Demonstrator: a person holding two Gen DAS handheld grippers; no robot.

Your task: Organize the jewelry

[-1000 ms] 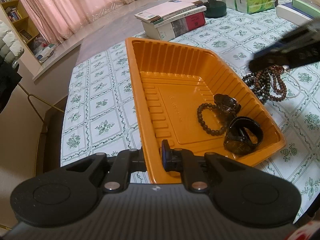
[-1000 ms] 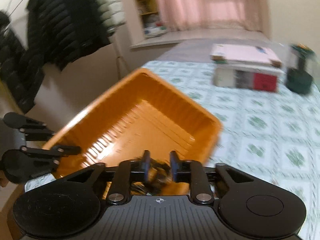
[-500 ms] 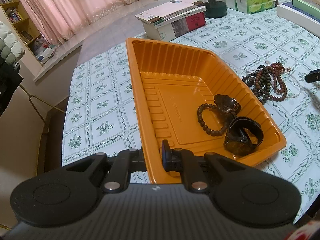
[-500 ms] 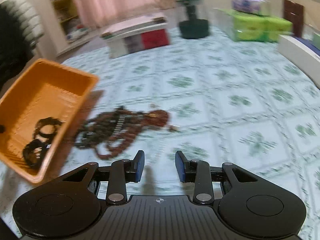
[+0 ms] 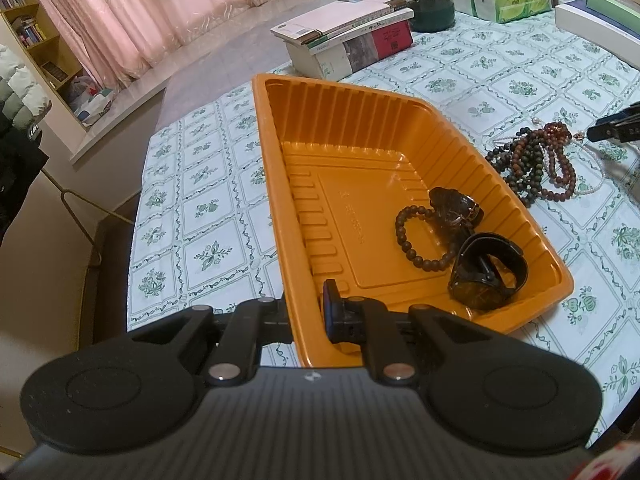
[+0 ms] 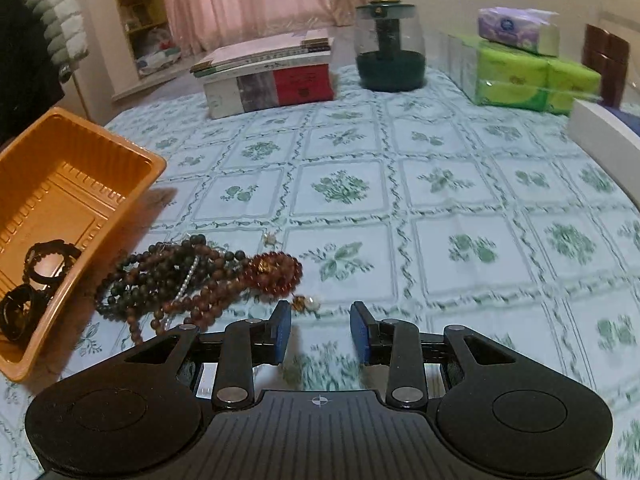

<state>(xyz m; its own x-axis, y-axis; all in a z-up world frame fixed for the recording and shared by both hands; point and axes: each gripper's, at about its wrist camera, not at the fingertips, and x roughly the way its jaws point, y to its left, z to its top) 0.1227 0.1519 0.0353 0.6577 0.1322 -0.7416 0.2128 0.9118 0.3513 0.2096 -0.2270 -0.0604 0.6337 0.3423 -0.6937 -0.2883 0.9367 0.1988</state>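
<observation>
An orange tray (image 5: 276, 168) (image 6: 132, 168) lies on the patterned tablecloth. Inside it rest a dark bead bracelet (image 5: 416, 240), a black watch (image 5: 486, 272) and another dark watch (image 5: 454, 206). My left gripper (image 5: 306, 312) is shut on the tray's near rim. To the tray's right lies a tangle of brown, dark and red bead necklaces (image 5: 536, 160) (image 6: 192, 280). My right gripper (image 6: 320, 330) stands open just above the cloth, near the red beads' right end, with nothing between its fingers. Its tip (image 5: 612, 126) shows at the right edge of the left wrist view.
A stack of books (image 6: 268, 76), a dark green jar (image 6: 390, 52) and green tissue packs (image 6: 528, 76) stand at the table's far side. A white box (image 6: 604, 128) lies at the right. Bare tablecloth stretches right of the necklaces.
My right gripper has left the tray, swung right and come down beside the necklace pile, open. The left gripper and the tray stayed still.
</observation>
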